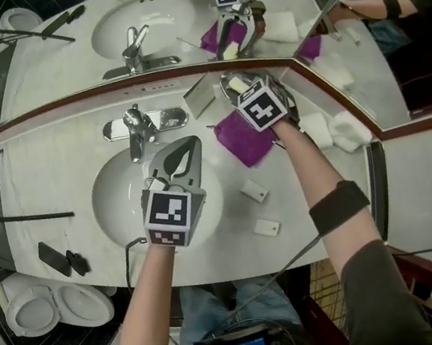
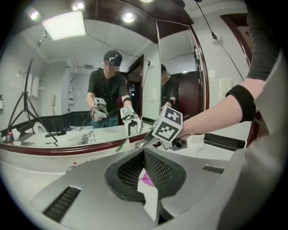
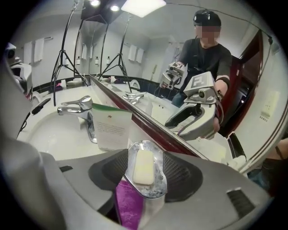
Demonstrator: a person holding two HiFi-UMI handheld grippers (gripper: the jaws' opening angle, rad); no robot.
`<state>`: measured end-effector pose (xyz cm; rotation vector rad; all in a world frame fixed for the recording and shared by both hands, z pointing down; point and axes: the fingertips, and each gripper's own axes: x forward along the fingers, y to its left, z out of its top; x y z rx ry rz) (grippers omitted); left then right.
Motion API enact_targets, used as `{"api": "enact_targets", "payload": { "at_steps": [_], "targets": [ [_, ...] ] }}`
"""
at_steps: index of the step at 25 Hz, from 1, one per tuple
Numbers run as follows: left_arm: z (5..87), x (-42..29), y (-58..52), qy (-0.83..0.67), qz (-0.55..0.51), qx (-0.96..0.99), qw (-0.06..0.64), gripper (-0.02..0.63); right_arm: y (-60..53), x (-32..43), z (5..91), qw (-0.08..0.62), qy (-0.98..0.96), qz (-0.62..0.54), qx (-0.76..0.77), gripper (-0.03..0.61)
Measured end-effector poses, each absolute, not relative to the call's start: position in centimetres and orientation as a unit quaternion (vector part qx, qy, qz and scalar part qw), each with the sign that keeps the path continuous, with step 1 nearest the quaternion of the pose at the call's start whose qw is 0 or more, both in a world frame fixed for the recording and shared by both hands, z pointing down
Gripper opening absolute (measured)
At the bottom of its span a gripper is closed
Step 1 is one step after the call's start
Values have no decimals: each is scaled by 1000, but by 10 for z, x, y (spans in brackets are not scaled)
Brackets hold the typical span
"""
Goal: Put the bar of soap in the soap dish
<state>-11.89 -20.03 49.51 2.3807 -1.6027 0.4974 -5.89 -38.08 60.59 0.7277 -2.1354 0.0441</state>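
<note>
Bar of soap (image 3: 144, 167) lies flat in the soap dish (image 3: 133, 155), a pale bar in a shiny oval tray at the back of the worktop (image 1: 58, 152), close under the mirror. Nothing else is in the dish.

Right gripper (image 1: 246, 96): jaws apart, one on each side of the dish, pads clear of the soap, gripping nothing. The dish sits straight ahead of it and slightly below. The soap's long axis follows the dish's and runs away from the gripper toward the mirror.

A purple cloth (image 3: 129, 206) lies just in front of the dish, under the jaws. A green-topped card (image 3: 111, 128) stands to the dish's left, and the faucet (image 3: 76, 107) is beyond that.

Left gripper (image 1: 185, 155): jaws closed together, empty, held over the sink basin (image 1: 118, 195), well apart from the dish. The right is plainly the nearer.

Judgement: placement looks done. What's left is backing the right gripper straight out. The risk is a jaw clipping the dish rim.
</note>
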Motion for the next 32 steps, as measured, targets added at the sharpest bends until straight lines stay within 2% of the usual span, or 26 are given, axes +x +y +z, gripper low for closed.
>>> {"api": "enact_targets", "payload": {
  "at_steps": [3,5,10,16,19,31,32],
  "targets": [
    [498,-122,-199,-552,166,809,117,0,-382,-60,615,455,-848,9,271,226],
    [499,-126,-199,-557,164,806,119,0,-383,-58,620,465,-844,15,267,147],
    [500,-136,-195,-568,157,798,128,0,-381,-61,623,477,-844,18,243,136],
    [500,-138,-190,-570,160,796,127,0,-376,-60,624,521,-821,-72,223,135],
    [499,-140,-188,-570,160,795,128,0,-369,-61,625,543,-806,-114,206,95],
    [494,-145,-174,-571,162,794,131,0,-352,-61,616,554,-794,-152,197,87],
    [494,-145,-173,-571,162,794,131,0,-351,-60,612,555,-791,-165,198,18]
  ]
}}
